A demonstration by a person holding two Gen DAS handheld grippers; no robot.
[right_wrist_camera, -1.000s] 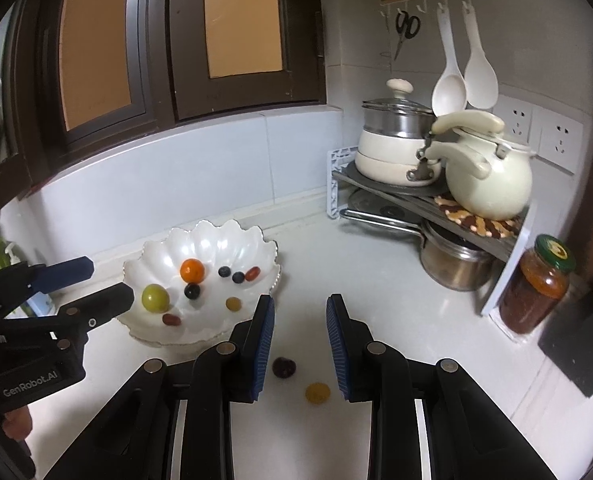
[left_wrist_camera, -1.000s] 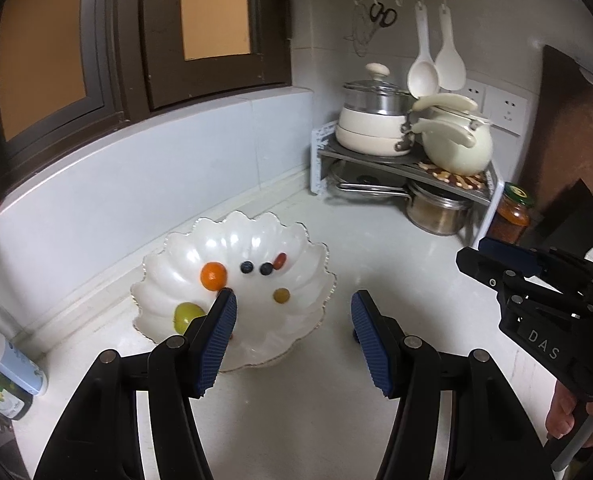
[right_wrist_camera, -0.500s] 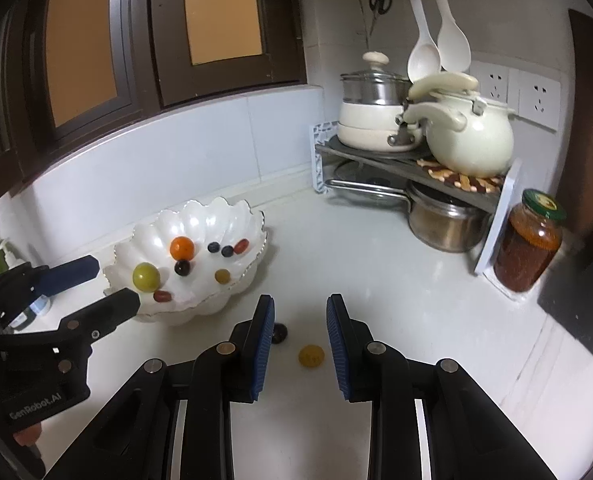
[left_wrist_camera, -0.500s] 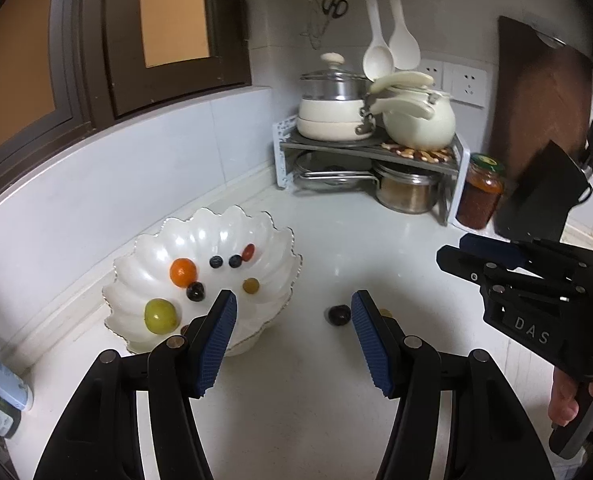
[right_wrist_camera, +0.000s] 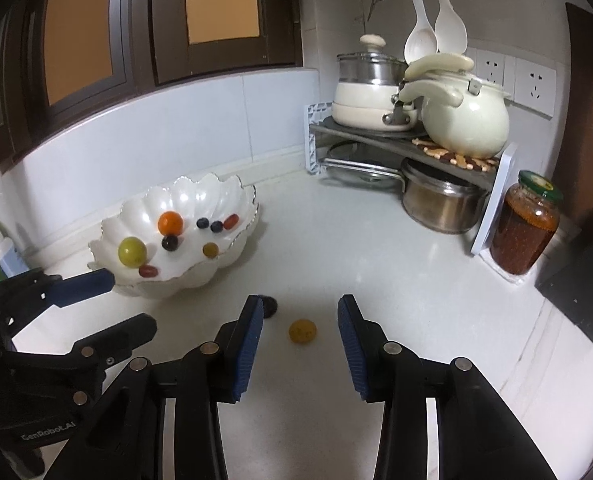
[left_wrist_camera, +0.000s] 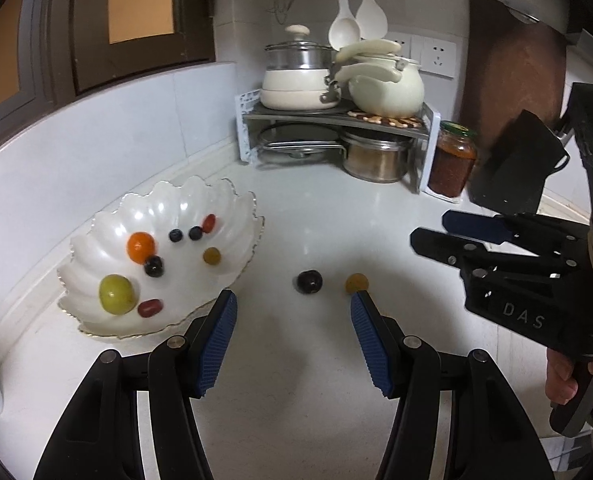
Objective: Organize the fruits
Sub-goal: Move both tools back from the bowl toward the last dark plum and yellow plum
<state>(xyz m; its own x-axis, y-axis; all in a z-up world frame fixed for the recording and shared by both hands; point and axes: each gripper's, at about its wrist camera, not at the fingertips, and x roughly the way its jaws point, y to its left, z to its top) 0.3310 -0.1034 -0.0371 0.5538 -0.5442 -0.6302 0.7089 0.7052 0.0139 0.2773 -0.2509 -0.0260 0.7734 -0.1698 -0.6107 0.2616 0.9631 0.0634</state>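
Two loose fruits lie on the white countertop: a small round yellow-orange fruit and a dark purple round fruit just beside it, apart from each other and not touching either gripper.

The yellow-orange fruit sits in line with the gap of the right gripper, just ahead of its blue ribbed pads. Jaws have just been opening; nothing between them, nothing held. In the right wrist view the dark fruit is partly hidden behind the gripper's left finger.

The left gripper stands about half open and empty; both loose fruits lie just ahead of its fingertips, the dark one nearer the centre of the gap.

The white scalloped ceramic bowl stands on the counter near the wall, to the left of the loose fruits. It holds an orange round fruit, a yellow-green round fruit, two small blueberries, a dark grape, two red oblong fruits and a small amber fruit.

A hand grips the right gripper's handle at the edge of the left wrist view.
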